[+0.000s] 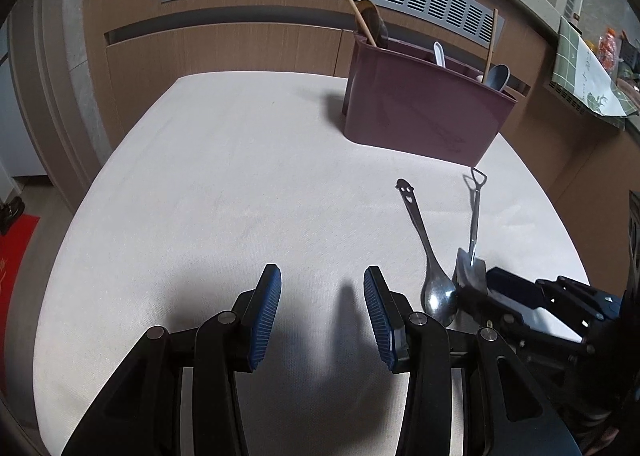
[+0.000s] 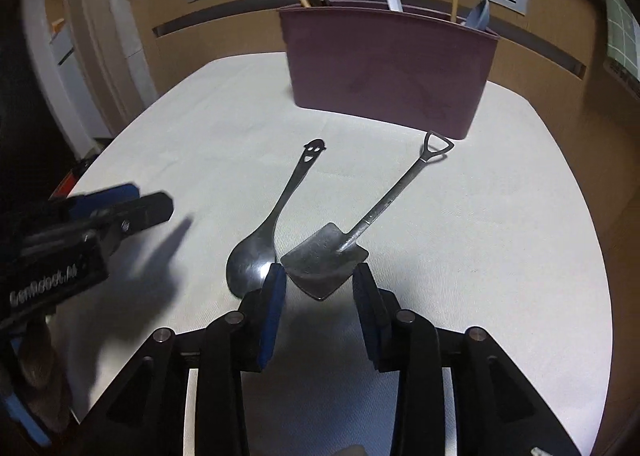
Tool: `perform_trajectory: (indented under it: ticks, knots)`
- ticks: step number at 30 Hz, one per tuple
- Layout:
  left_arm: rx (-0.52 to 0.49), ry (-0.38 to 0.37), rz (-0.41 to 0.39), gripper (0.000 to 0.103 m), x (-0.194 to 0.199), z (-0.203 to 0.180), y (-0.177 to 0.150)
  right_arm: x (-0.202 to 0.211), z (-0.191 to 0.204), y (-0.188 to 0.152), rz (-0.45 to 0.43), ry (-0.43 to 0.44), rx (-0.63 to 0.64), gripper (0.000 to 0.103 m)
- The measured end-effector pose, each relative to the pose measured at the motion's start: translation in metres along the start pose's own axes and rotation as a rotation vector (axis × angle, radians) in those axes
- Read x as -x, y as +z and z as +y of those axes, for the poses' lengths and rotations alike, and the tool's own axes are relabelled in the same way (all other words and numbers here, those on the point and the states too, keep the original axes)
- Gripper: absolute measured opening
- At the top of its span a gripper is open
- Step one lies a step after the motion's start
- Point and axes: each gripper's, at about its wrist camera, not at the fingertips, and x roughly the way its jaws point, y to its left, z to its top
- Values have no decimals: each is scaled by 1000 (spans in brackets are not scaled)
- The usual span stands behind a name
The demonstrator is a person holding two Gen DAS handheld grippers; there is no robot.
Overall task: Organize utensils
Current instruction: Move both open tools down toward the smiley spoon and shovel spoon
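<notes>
My right tongs [image 2: 318,284] sit open astride the shovel spoon's [image 2: 326,256] blade on the near table [image 2: 500,256], left tongs [image 1: 322,316] open and empty, so I should close squarely, clear of the smiley spoon [image 2: 256,252] touching leftward, before lifting toward the far holder [image 2: 388,76].

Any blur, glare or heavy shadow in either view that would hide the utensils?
Left wrist view: sharp, strong fisheye bending; the holder casts a shadow to its left, and the smiley spoon stays readable. Right wrist view: dimmer; left gripper smeared by motion blur; shovel spoon shows mild sheen, nothing hidden.
</notes>
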Motion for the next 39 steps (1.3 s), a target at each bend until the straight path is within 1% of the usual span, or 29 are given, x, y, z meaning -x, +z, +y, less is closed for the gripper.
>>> perform_trajectory:
  ticks: [3,6,8,10,11,13,15,16,17,19,21,22,25,29,33,34,36,38,39]
  knots:
    - [5,1,0,44,0,2,0,-4,-5,8,15,11,-42,33]
    - [6,4,4,44,0,3,-1,-3,-13,10,26,32,-19,30]
    - [10,4,6,44,0,3,-2,0,-18,6,20,25,-5,27]
    - [11,2,10,44,-1,3,-2,5,-25,0,13,-29,23,25]
    - [10,0,12,44,-2,3,-1,7,-27,-3,7,-48,36,25]
    - [7,-3,16,44,-3,1,-2,13,-36,-11,-9,-113,62,26]
    - [2,-6,22,44,-4,0,-2,19,-46,-18,-22,-168,70,28]
    - [1,-8,26,44,-4,-1,-2,21,-53,-20,-22,-176,59,31]
    - [0,-9,29,44,-5,-2,-2,23,-60,-22,-20,-160,31,37]
    - [1,-9,38,44,-6,-3,-2,27,-77,-24,-16,-84,-62,39]
    - [0,-12,47,44,-8,-5,-1,28,-82,-22,-9,-44,-93,42]
    - [-2,-12,49,44,-8,-6,-1,27,-80,-21,-7,-45,-94,44]
    - [-10,-11,53,44,-9,-8,-1,24,-68,-18,-15,-83,-78,45]
    - [-10,-13,66,44,-13,-8,-2,17,-48,-11,-27,-69,-44,45]
    - [-6,-20,68,44,-13,-6,-2,2,-32,5,-24,-113,-9,45]
    - [-4,-22,67,44,-12,-5,-2,0,-31,8,-24,-118,-8,43]
    - [-1,-30,60,44,-11,-3,-2,-1,-31,11,-28,-121,7,33]
    - [0,-45,55,44,-9,-2,-1,6,-35,10,-46,-128,19,30]
    - [1,-54,56,44,-8,-2,-1,14,-38,8,-80,-142,20,29]
